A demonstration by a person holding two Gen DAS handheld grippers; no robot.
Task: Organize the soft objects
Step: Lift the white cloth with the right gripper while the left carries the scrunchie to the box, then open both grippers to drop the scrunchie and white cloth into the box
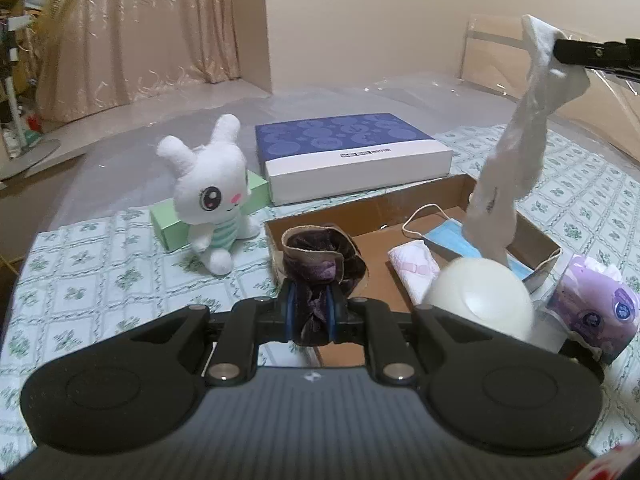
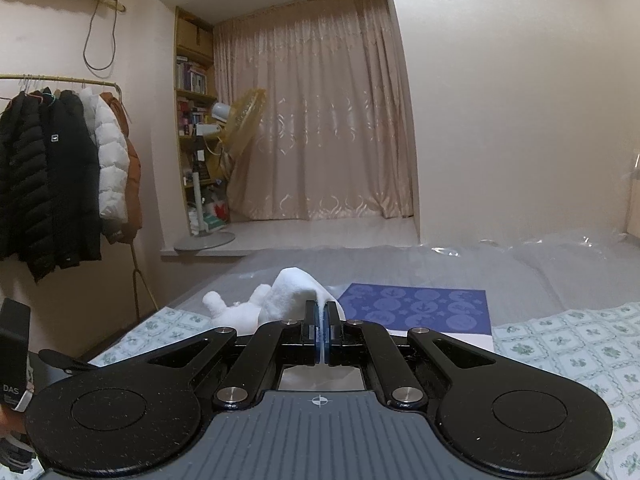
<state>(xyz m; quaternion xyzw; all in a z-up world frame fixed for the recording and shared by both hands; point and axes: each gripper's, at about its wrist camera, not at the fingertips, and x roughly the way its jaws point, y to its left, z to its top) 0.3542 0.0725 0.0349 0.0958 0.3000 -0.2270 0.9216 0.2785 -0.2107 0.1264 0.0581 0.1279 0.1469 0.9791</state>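
Dark purple velvet scrunchie (image 1: 320, 276) clamped in left gripper (image 1: 311, 312), above cardboard tray (image 1: 372, 216). White sock (image 1: 508, 168) hung pinched in right gripper (image 2: 323, 320), raised over the tray. Box (image 1: 352, 152) label unreadable. "DAS" on black device (image 2: 12, 356).
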